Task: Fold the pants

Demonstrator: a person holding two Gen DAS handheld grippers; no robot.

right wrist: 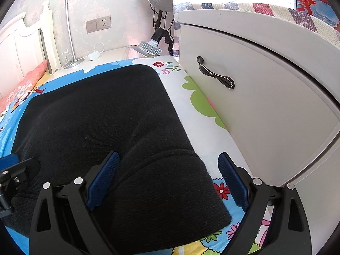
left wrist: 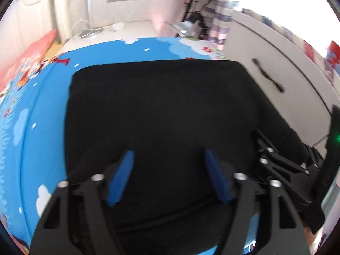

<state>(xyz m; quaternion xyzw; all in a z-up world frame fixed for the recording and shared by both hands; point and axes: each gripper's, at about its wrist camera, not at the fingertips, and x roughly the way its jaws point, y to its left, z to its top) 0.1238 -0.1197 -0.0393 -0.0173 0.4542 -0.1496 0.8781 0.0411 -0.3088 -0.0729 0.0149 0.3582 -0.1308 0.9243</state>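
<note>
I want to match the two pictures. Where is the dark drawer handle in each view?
Left wrist view: the drawer handle is at upper right, on the white drawer front.
Right wrist view: the drawer handle is right of centre, upper half.
Shared landmark: the black pants beside it.

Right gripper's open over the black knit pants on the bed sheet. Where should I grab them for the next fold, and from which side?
Probably the rounded near corner of the black knit pants, where the stitched hem band lies doubled and thick. Come down from the white drawer cabinet side, where that edge sits exposed on the printed cartoon bed sheet. The right gripper already straddles it, fingers open.
</note>
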